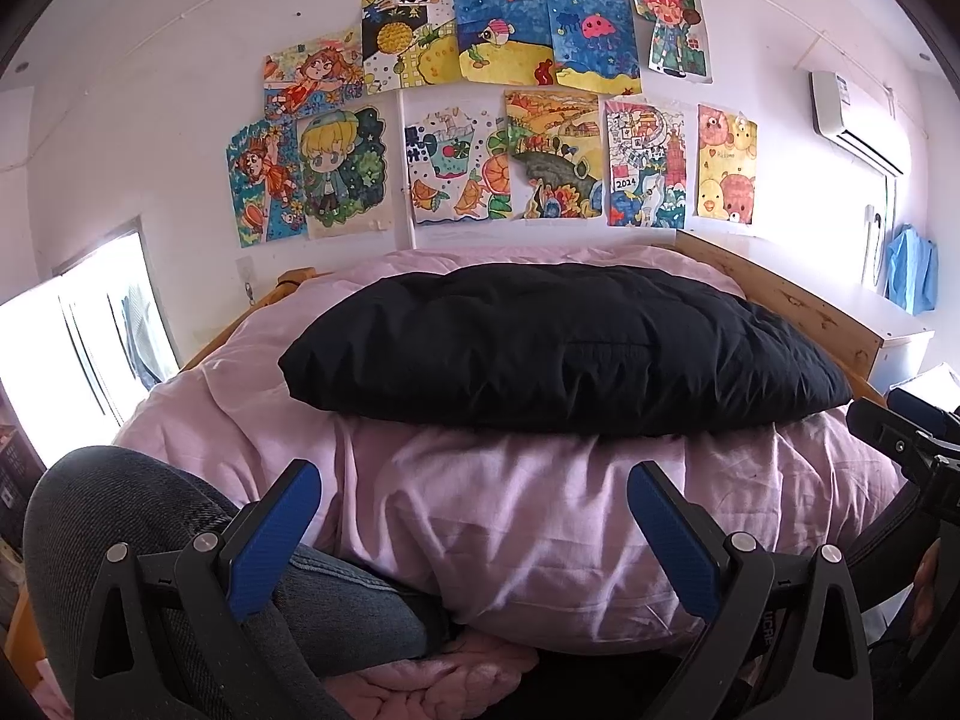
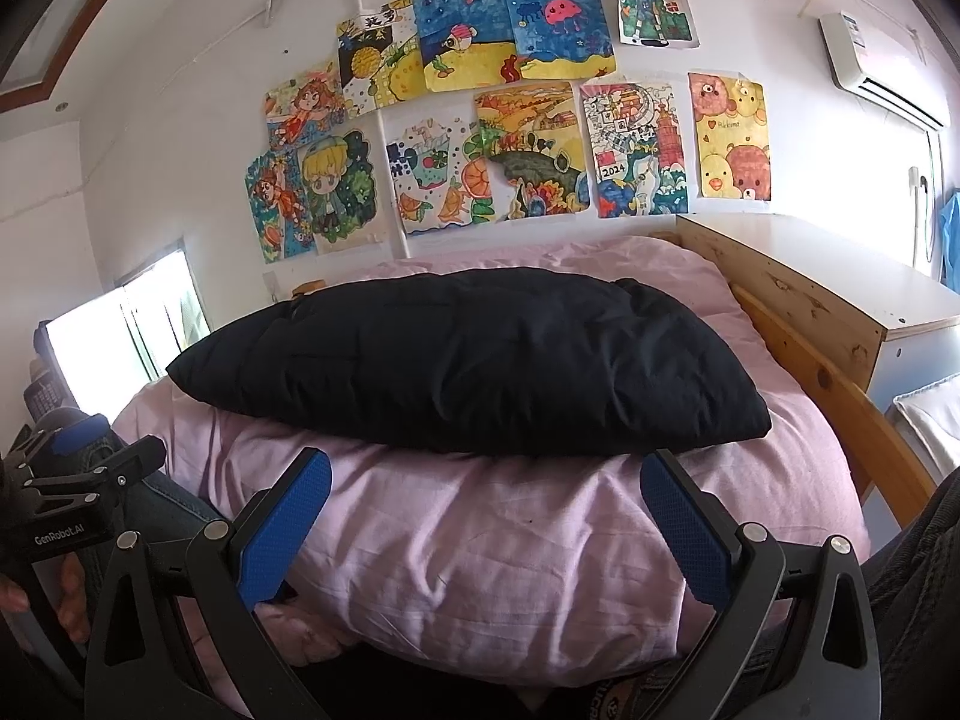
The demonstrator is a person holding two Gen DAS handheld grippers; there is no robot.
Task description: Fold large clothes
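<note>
Black padded garment lies as compact slab at frame centre, on pink bedding. Left gripper and right gripper both spread wide, empty, short of near edge. Judgement: fold appears near complete; if tidying, grip near corners together, lift evenly.

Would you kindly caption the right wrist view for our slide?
Open right gripper facing a folded black garment lying on pink bedding.
</note>
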